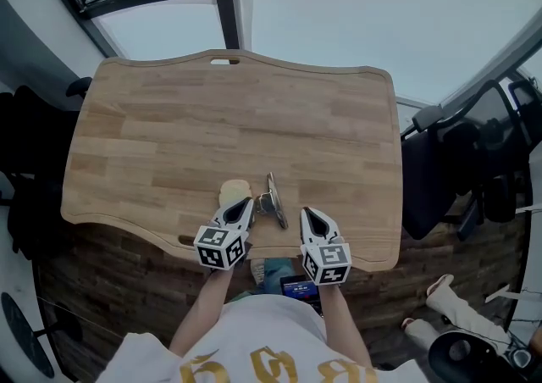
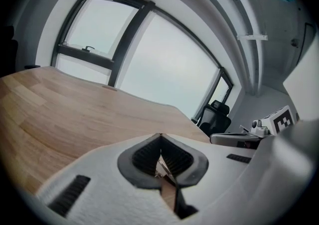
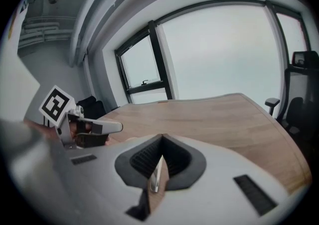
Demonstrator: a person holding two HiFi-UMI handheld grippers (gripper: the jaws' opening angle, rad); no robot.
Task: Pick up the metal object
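The metal object (image 1: 273,199), a thin shiny piece with a long handle, lies on the wooden table (image 1: 237,110) near its front edge. My left gripper (image 1: 246,202) sits just left of it, shut and with nothing held. On its other side my right gripper (image 1: 306,212) is also shut and empty. In the left gripper view the jaw tips (image 2: 160,135) meet, and a sliver of the metal object (image 2: 167,168) shows in the gap behind them. The right gripper view shows the same: tips (image 3: 162,137) together, the metal object (image 3: 155,176) glimpsed below.
A beige round thing (image 1: 234,191) rests on the table, partly under the left gripper. A black office chair (image 1: 436,169) stands off the table's right side, and dark furniture (image 1: 30,161) off its left. Windows (image 1: 161,0) lie beyond the far edge.
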